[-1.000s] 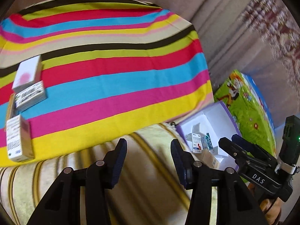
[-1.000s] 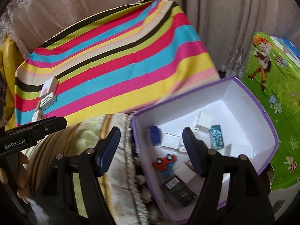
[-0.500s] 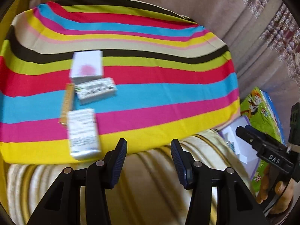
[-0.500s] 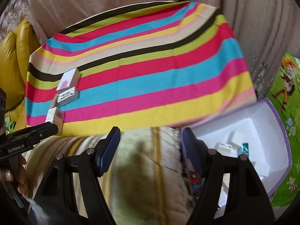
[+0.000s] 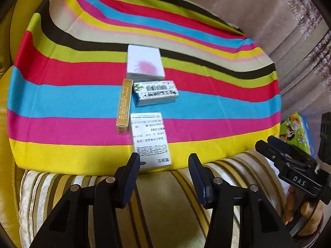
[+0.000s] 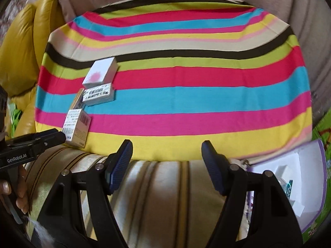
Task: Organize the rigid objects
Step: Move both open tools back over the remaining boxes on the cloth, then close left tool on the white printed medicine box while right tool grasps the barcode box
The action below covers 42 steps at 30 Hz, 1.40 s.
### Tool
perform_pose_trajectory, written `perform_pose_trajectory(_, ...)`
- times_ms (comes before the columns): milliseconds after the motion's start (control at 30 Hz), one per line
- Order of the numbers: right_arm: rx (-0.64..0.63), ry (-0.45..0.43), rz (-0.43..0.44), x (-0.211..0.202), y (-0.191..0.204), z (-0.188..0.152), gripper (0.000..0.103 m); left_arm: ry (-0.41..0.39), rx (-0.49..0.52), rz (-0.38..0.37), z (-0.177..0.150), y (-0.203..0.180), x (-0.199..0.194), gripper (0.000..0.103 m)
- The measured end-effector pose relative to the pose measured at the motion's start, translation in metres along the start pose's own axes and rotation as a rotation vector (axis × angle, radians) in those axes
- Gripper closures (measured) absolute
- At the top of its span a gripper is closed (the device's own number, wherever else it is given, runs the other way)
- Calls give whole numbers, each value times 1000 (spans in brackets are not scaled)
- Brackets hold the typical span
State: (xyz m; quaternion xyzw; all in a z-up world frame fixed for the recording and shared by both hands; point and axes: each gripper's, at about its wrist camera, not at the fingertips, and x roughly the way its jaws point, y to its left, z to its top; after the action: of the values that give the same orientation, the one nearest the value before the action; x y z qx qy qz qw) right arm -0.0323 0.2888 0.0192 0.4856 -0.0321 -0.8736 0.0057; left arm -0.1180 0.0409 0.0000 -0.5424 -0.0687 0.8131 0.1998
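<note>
Several small boxes lie on a striped cloth: a white box with a pink spot, a barcode box, a thin gold box and a white printed box nearest me. My left gripper is open and empty, just in front of the printed box. My right gripper is open and empty over the cloth's front edge, right of the boxes. The white storage box with purple rim holds several items at the right.
A striped cream cushion lies under both grippers. A yellow leather seat is at the left. A green cartoon mat is at the right. Curtains hang behind the cloth.
Both grippers have swung left, away from the storage box and toward the striped cloth. The boxes on the cloth now sit in front of the left gripper. Both stay open.
</note>
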Motion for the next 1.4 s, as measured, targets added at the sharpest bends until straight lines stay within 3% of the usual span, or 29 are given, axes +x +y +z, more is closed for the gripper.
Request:
perform_pose_trajectory(333,-63,61,43,28,21,18,28,85,-32,97,18,0,37,53)
perform_pose_trajectory(500,-110,74,68,43,41,29,26,71,-62,77,20,7,38,58)
perform_pose_trajectory(1000,-150,82,137,80,97,57,22,-223,-192,-60,6,38,-21,62)
perform_pose_trajectory(1200,-143,105,136,100,108,65,21,-303,-256,-69,10,52,-31,62)
perform_pose_trajectory(1400,-163,104,148,106,119,71,21,-329,-319,-35,15,71,-36,62)
